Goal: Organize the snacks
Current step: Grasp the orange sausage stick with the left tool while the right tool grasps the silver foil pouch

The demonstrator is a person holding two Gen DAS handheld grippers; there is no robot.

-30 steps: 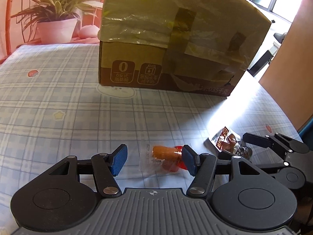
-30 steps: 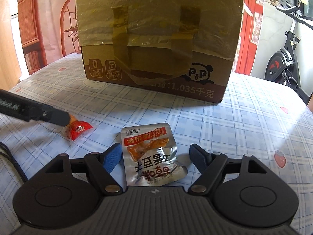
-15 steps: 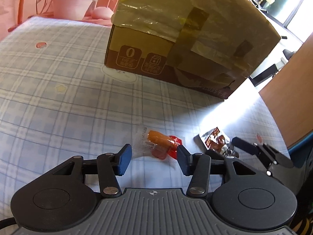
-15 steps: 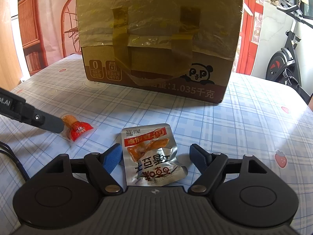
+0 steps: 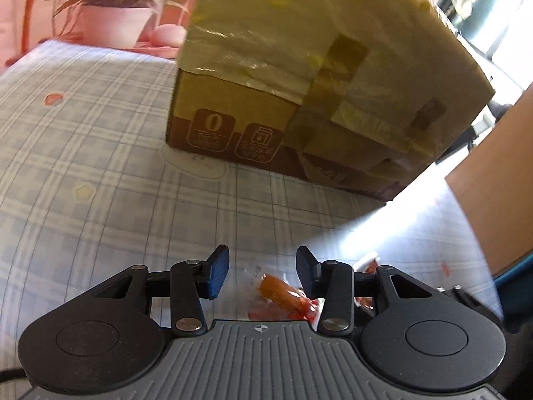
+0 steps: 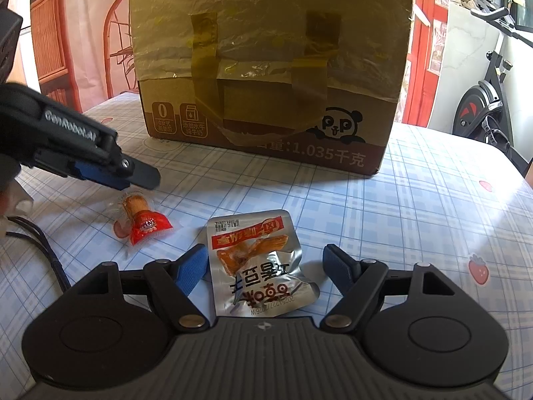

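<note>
A small sausage snack point(image 5: 283, 295) in a clear and red wrapper lies on the checked tablecloth, also in the right wrist view point(image 6: 141, 221). My left gripper point(image 5: 263, 275) is open and hovers just above it; from the right wrist view its fingers point(image 6: 133, 171) sit over the sausage without touching. A silver snack packet point(image 6: 256, 263) with orange print lies flat between the fingers of my right gripper point(image 6: 266, 260), which is open around it near the table. A taped cardboard box point(image 6: 266, 66) stands behind both snacks.
A potted plant point(image 5: 113, 10) stands at the far left beyond the table. An exercise bike point(image 6: 489, 93) stands to the right off the table. The tablecloth point(image 5: 83, 173) stretches left of the box. A brown panel point(image 5: 499, 183) rises at the right.
My left gripper has lifted and tilted up away from the sausage, which now sits lower between its fingers, still on the table. The right gripper and silver packet have not moved.
</note>
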